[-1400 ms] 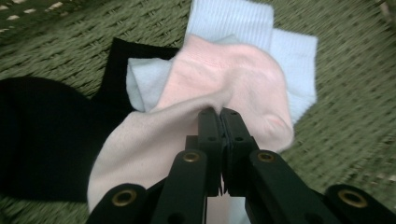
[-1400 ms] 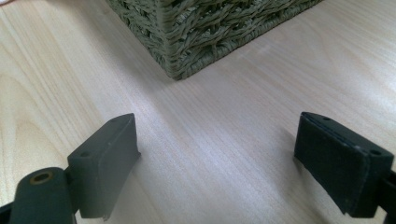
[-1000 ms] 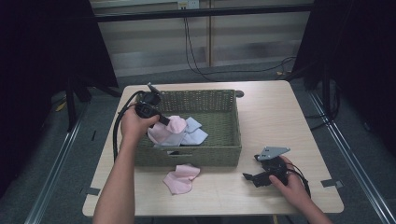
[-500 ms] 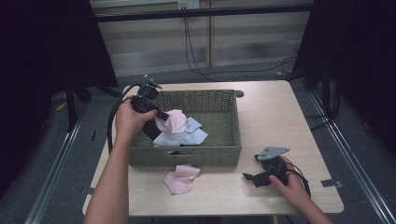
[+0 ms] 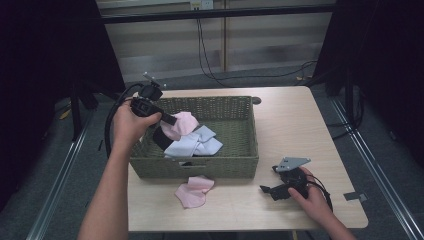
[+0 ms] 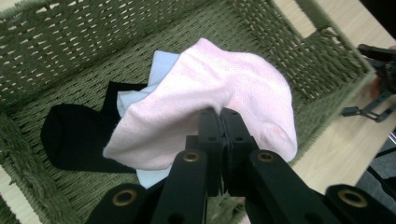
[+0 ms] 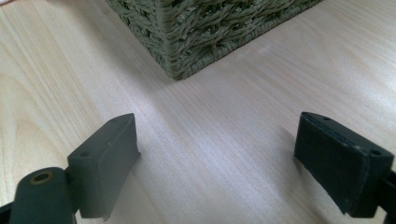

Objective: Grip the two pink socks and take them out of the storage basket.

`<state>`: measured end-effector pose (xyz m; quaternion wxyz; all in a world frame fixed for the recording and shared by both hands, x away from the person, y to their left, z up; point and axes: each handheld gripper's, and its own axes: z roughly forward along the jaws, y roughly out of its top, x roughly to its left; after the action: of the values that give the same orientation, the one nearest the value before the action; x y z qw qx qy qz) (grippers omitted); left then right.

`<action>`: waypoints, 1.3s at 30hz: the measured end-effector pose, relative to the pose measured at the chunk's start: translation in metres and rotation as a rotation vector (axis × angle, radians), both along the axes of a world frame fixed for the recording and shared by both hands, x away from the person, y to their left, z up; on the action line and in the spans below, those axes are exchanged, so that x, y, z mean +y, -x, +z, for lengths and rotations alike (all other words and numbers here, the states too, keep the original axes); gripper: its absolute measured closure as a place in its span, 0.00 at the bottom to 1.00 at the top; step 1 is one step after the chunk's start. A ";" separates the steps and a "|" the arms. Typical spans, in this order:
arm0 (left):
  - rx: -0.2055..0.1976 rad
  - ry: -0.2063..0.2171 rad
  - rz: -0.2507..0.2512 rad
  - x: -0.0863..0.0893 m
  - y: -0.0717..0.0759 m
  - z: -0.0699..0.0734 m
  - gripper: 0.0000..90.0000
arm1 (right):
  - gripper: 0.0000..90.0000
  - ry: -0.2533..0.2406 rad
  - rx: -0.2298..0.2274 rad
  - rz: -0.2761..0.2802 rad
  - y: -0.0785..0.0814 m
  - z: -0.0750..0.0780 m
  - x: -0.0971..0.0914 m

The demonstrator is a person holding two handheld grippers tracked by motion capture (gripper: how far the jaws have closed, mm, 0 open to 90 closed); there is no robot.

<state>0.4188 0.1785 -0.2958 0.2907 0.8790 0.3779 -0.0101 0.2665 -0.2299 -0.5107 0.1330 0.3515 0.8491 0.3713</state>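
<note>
Pale pink sock [image 6: 205, 107] pinched in left gripper [image 6: 219, 122] over green woven basket [image 6: 70, 42], hiding most of light-blue cloth [image 6: 161, 63]; right gripper [image 7: 217, 163] jaws wide apart above wooden table [image 7: 215, 121].

Pale wooden table [image 5: 300, 125], grey carpet [image 5: 60, 200]

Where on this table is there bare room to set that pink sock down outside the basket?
The widest bare patch is the wood right of the basket, beyond the right gripper. The front strip is tighter: a pink sock on the table lies there. The left gripper holds the lifted pink sock over the crowded basket.
</note>
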 end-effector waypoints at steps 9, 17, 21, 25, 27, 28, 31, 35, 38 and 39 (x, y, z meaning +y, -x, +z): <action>-0.002 0.008 -0.016 -0.001 0.010 0.015 0.98 | 0.14 0.000 0.000 0.000 0.000 0.000 0.000; -0.017 0.015 -0.036 0.001 0.016 0.021 0.98 | 0.14 0.000 0.000 0.000 0.000 0.000 0.000; -0.023 0.016 -0.043 0.001 0.019 0.025 0.98 | 0.14 0.000 0.000 0.000 0.000 0.000 0.000; -0.032 0.016 -0.054 0.000 0.024 0.028 0.98 | 0.14 0.000 0.000 0.000 0.000 0.000 0.000; -0.034 0.015 -0.056 0.000 0.026 0.029 0.98 | 0.14 -0.001 0.002 -0.002 0.000 0.000 0.000; -0.040 0.010 -0.058 0.000 0.027 0.030 0.98 | 0.14 0.000 0.001 -0.001 0.000 0.000 0.000; -0.045 0.012 -0.060 0.002 0.030 0.034 0.98 | 0.14 0.001 0.000 0.000 0.000 0.000 0.000; -0.049 0.017 -0.051 0.003 0.034 0.038 0.98 | 0.14 0.000 0.000 0.000 0.000 0.000 0.000; -0.054 0.017 -0.072 0.005 0.038 0.041 0.98 | 0.14 0.000 -0.002 0.001 0.000 0.000 0.000; -0.058 0.018 -0.072 0.005 0.041 0.042 0.98 | 0.14 0.000 -0.001 0.001 0.000 0.000 0.000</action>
<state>0.3783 0.1831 -0.2542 0.3087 0.8892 0.3376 0.0016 0.2664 -0.2297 -0.5108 0.1332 0.3511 0.8491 0.3715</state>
